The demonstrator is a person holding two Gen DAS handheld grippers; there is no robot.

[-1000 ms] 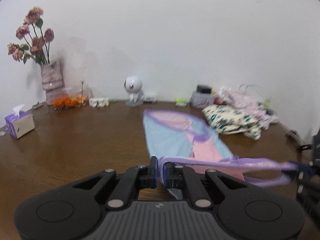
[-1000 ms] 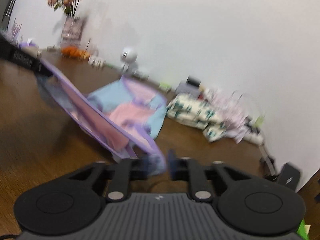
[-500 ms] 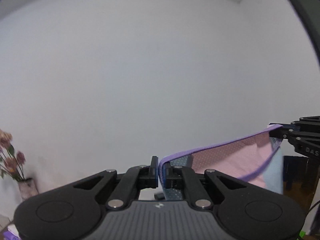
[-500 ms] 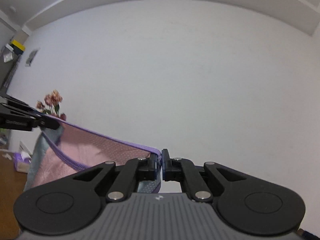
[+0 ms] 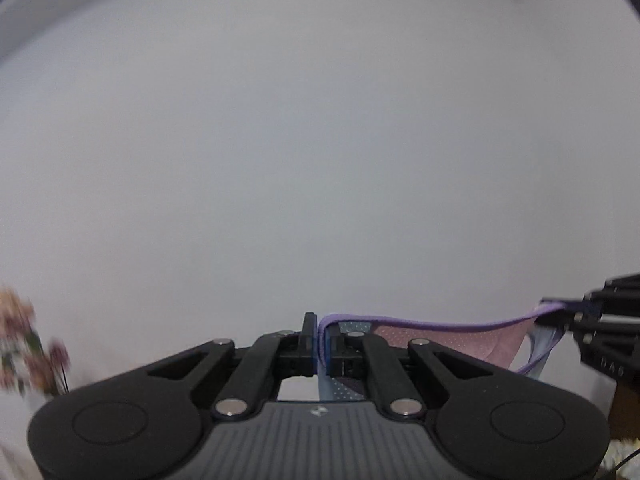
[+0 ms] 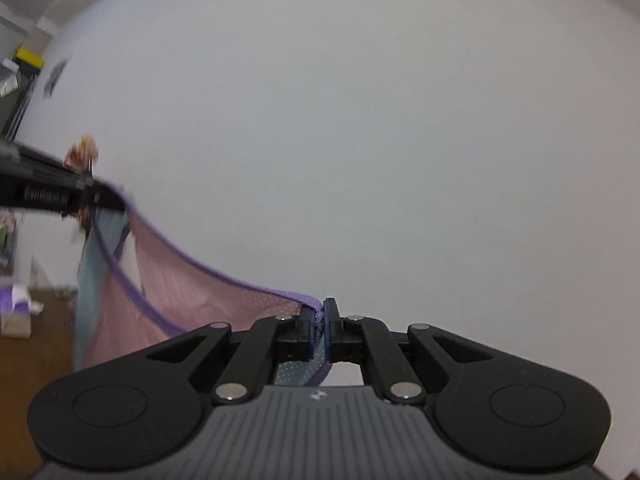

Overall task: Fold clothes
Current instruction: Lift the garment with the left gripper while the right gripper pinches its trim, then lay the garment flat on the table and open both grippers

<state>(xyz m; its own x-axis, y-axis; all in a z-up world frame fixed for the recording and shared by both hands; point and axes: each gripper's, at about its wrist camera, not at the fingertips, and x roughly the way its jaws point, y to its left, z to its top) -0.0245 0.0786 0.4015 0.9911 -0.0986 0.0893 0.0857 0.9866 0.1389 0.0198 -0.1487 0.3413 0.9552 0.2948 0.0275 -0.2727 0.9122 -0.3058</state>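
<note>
A pink and light-blue garment (image 5: 448, 342) with purple trim hangs in the air, stretched between my two grippers. My left gripper (image 5: 320, 334) is shut on one corner of its purple edge. My right gripper (image 6: 320, 320) is shut on the other corner. In the right wrist view the garment (image 6: 192, 300) sags leftward to the left gripper (image 6: 96, 198). In the left wrist view the right gripper (image 5: 576, 312) shows at the right edge. Both cameras point at the white wall; the garment's lower part is hidden.
Pink flowers in a vase (image 5: 28, 344) show blurred at the lower left. The brown table (image 6: 36, 364) with a purple tissue box (image 6: 16, 300) is at the right wrist view's lower left. A patterned cloth (image 5: 624, 454) peeks at the bottom right.
Both grippers have lifted the garment off the table and tilted up toward the wall. Over the last half second the top edge has slackened and sags more.
</note>
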